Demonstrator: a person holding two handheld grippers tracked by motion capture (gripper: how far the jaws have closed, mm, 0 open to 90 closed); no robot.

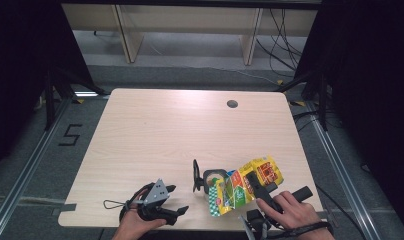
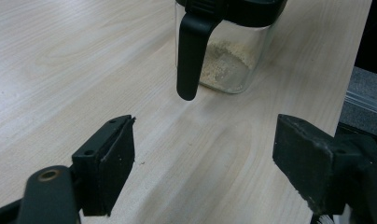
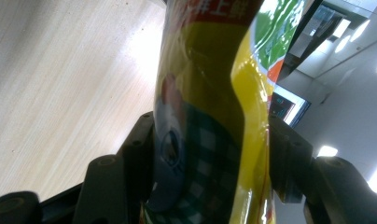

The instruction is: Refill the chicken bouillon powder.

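Pouch: a yellow-and-green printed pouch (image 1: 242, 186) is held above the near right part of the worktop (image 1: 165, 135), tilted, its long axis running from far right down to near left, its low end over the jar.
Jar: a clear jar (image 1: 213, 181) with a black rim and an open black lid (image 1: 195, 175) standing up on its left side sits on the worktop near the front edge; pale powder lies in its bottom (image 2: 224, 63).
Key relation: the pouch's low end sits just above and to the right of the jar's mouth, so I judge that pouring depends on that end staying over the opening.
Right hand-held gripper (image 1: 262, 192): clamped on the pouch, one jaw on each side of the crinkled film in the right gripper view (image 3: 210, 135); it is the one at the work.
Left hand-held gripper (image 1: 170, 200): jaws wide with nothing between them, resting low at the near left; the jar lies ahead of it to its right, apart from it.
Step in hand: likely tipping the contents into the jar.
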